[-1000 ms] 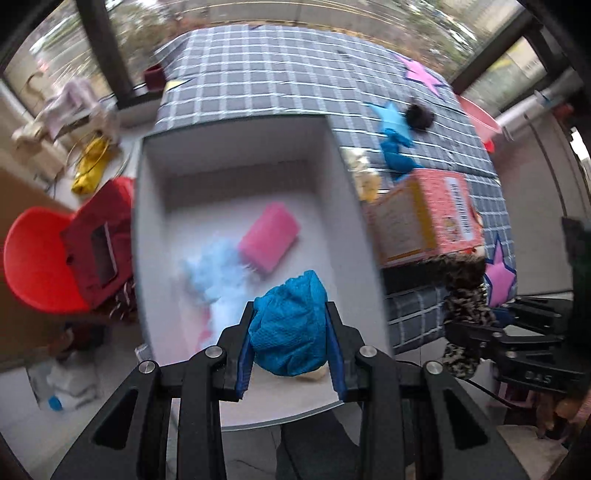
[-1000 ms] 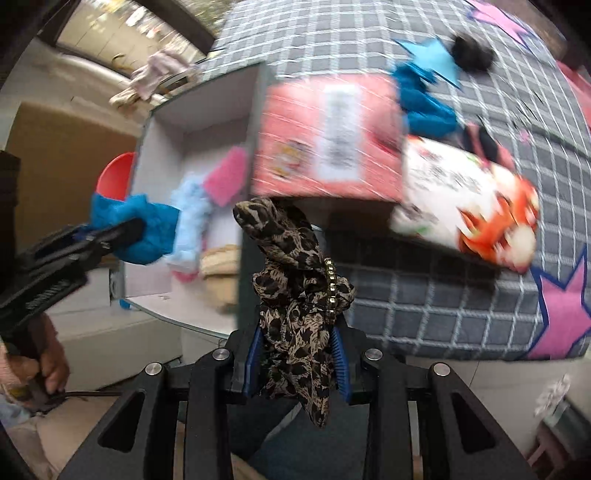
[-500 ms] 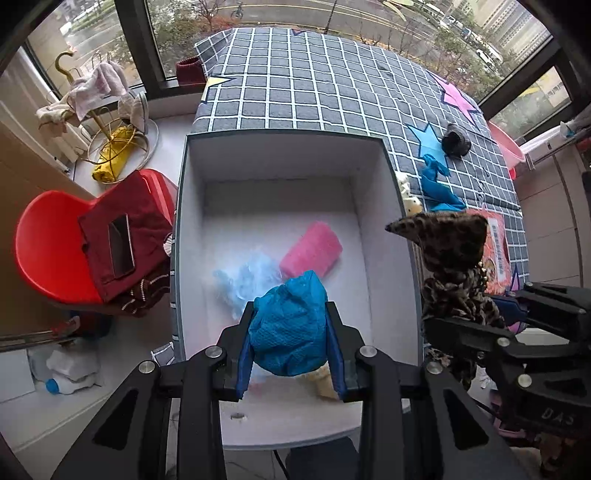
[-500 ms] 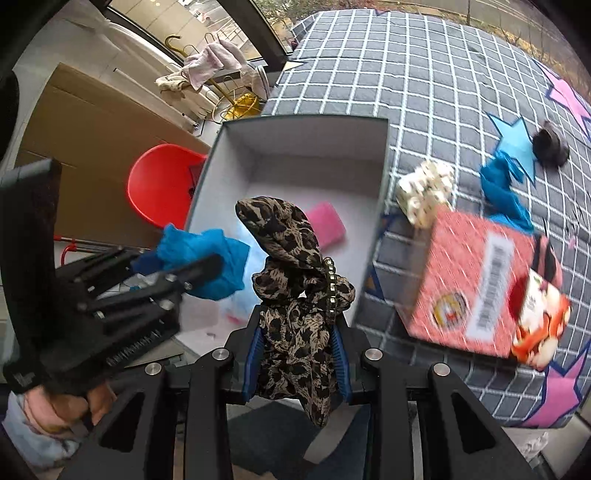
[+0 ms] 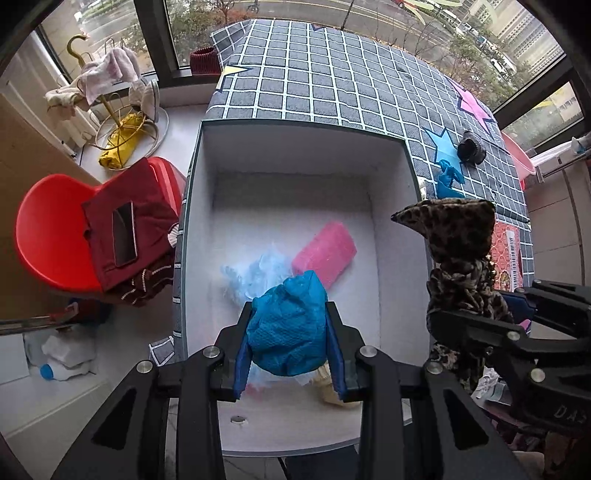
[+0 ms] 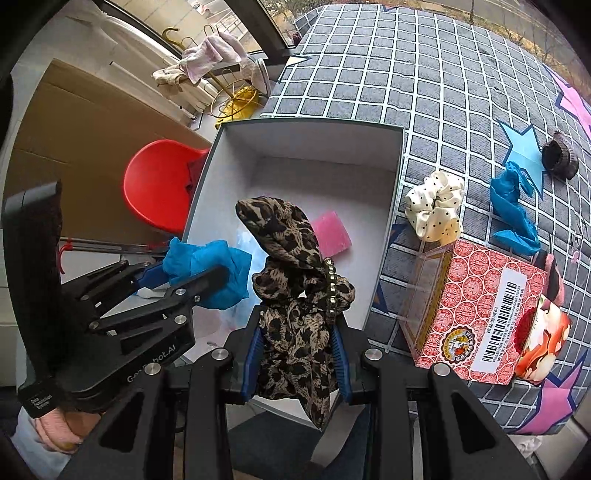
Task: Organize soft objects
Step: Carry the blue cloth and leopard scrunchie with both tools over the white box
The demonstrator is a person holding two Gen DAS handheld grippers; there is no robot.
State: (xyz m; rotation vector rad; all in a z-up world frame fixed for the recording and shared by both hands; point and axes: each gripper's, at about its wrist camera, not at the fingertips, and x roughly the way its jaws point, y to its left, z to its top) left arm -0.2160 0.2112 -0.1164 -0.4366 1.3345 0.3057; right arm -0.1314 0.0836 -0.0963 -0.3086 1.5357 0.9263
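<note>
Covering the table, a checked cloth [image 5: 332, 85]; each hand-held gripper pinches fabric beside windows [image 5: 295, 14].

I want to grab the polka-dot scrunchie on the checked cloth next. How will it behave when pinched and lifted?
The cream polka-dot scrunchie lies in loose ruffles, so it will probably squash flat between the pads and droop. It looks light for its size. The glossy fabric may be a little slippery, so a pinch through the gathered middle seems safest.

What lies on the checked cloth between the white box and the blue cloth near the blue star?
A cream polka-dot scrunchie, between the white box and the blue cloth; right wrist view.
</note>
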